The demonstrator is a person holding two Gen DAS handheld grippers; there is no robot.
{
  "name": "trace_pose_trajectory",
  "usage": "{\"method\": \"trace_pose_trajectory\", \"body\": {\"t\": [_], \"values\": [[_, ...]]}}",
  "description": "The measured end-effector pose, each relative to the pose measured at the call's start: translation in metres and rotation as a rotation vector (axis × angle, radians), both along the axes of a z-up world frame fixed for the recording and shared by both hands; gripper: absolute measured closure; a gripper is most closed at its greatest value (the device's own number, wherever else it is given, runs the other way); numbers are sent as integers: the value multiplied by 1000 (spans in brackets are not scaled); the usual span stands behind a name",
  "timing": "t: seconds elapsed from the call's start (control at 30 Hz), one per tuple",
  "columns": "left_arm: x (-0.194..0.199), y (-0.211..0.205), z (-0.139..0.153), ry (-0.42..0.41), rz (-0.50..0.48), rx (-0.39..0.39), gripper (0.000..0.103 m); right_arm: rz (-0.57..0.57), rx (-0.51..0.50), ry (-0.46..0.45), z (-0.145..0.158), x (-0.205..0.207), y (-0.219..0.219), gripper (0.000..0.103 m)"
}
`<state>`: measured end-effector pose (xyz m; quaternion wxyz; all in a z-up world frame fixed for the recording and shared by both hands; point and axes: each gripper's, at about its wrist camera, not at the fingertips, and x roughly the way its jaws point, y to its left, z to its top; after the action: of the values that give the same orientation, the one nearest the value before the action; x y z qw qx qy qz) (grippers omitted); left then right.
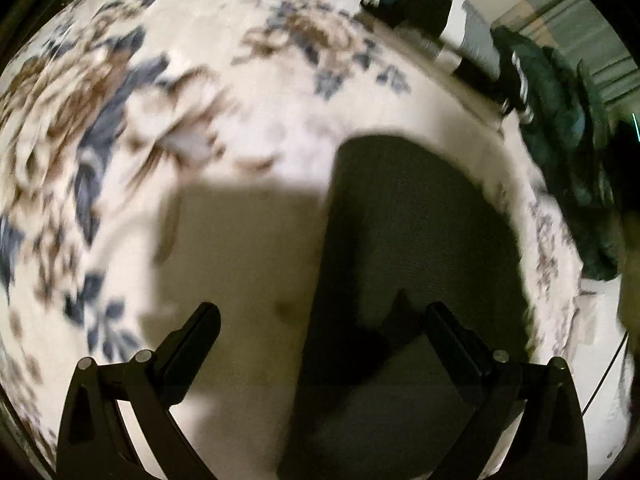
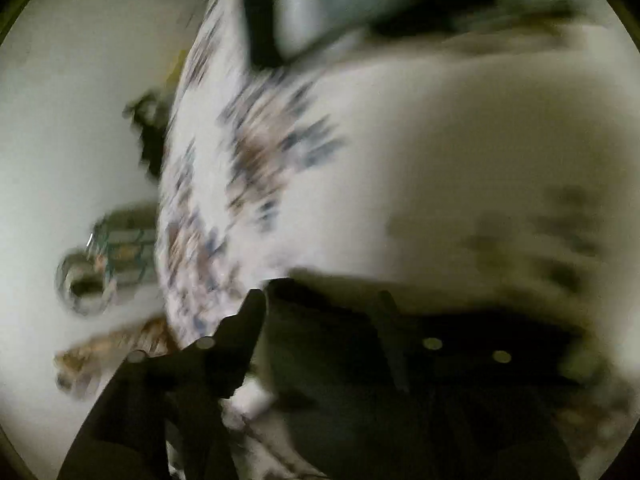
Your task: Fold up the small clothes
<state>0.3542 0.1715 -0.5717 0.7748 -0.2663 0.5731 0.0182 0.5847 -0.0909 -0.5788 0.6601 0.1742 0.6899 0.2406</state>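
A dark grey garment [image 1: 404, 264] lies flat on the floral bedspread [image 1: 168, 92], running from the middle of the left wrist view down to its lower edge. My left gripper [image 1: 324, 320] is open just above it, its right finger [image 1: 452, 340] over the cloth and its left finger [image 1: 192, 340] over bare bedspread. The right wrist view is badly blurred. There the dark garment [image 2: 344, 360] fills the lower middle among the black fingers of my right gripper [image 2: 328, 312]; the left finger [image 2: 244, 328] shows, the right one is lost in the dark cloth.
A folded black, white and teal cloth pile [image 1: 436, 16] lies at the far right of the bed, with a dark green garment [image 1: 556, 120] beside it. Past the bed's left edge in the right wrist view, a shiny round object [image 2: 84, 284] sits on the pale floor.
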Motion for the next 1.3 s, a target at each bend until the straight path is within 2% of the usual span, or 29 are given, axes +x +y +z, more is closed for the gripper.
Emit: {"method": "trace_pose_trajectory", "body": {"t": [0.07, 0.13, 0.27, 0.33, 0.37, 0.4, 0.43, 0.47, 0.5, 0.53, 0.6, 0.7, 0.77, 0.8, 0.87, 0.9, 0.93, 1.0, 1.07, 1.17, 1.3], "values": [[19, 2, 0, -18, -2, -6, 0, -84, -45, 7, -1, -14, -54, 38], [39, 1, -9, -21, -9, -21, 0, -142, -39, 63, -16, -27, -92, 38], [71, -4, -30, 12, -30, -42, 3, -180, -19, 133, -57, -49, -115, 38], [78, -6, -32, -7, -29, -61, 17, -164, -9, 149, -78, -51, -110, 38], [82, -9, -33, -18, -34, -67, 40, -157, -11, 153, -85, -52, -105, 38], [83, -12, -32, -14, -42, -67, 56, -148, -1, 157, -96, -51, -99, 38], [85, -15, -31, -6, -45, -47, 56, -133, 10, 165, -103, -51, -93, 38], [84, -16, -29, -15, -45, -39, 63, -129, 14, 165, -108, -53, -87, 39], [83, -17, -28, -19, -42, -35, 68, -138, 33, 136, -107, -53, -85, 65], [82, -15, -26, -18, -32, -43, 69, -144, 42, 98, -102, -51, -84, 98], [79, -10, -25, -23, -10, -70, 74, -183, 14, 41, -87, -46, -88, 99], [84, -8, -29, -8, -9, -83, 74, -204, -27, 5, -78, -34, -90, 99], [88, -7, -35, 13, -8, -95, 71, -180, -76, 30, -94, -27, -84, 99], [88, -5, -36, 25, -3, -103, 66, -154, -66, 89, -106, -24, -82, 98], [85, 4, -34, 40, 23, -165, 61, -165, -67, 133, -104, -23, -94, 83], [80, 9, -30, 39, 40, -200, 43, -175, -71, 124, -99, -27, -101, 64], [74, 13, -27, 42, 57, -217, 35, -191, -59, 102, -87, -35, -115, 55], [55, 22, -14, 1, 85, -252, 33, -208, -5, 101, -71, -54, -139, 54], [37, 24, -3, -9, 93, -202, 32, -210, 42, 125, -61, -81, -156, 54], [2, 21, 11, 0, 67, -77, 32, -178, 90, 174, -64, -114, -155, 54], [-41, 14, 6, 59, 83, -20, 32, -159, 33, 244, -81, -153, -144, 53]]}}
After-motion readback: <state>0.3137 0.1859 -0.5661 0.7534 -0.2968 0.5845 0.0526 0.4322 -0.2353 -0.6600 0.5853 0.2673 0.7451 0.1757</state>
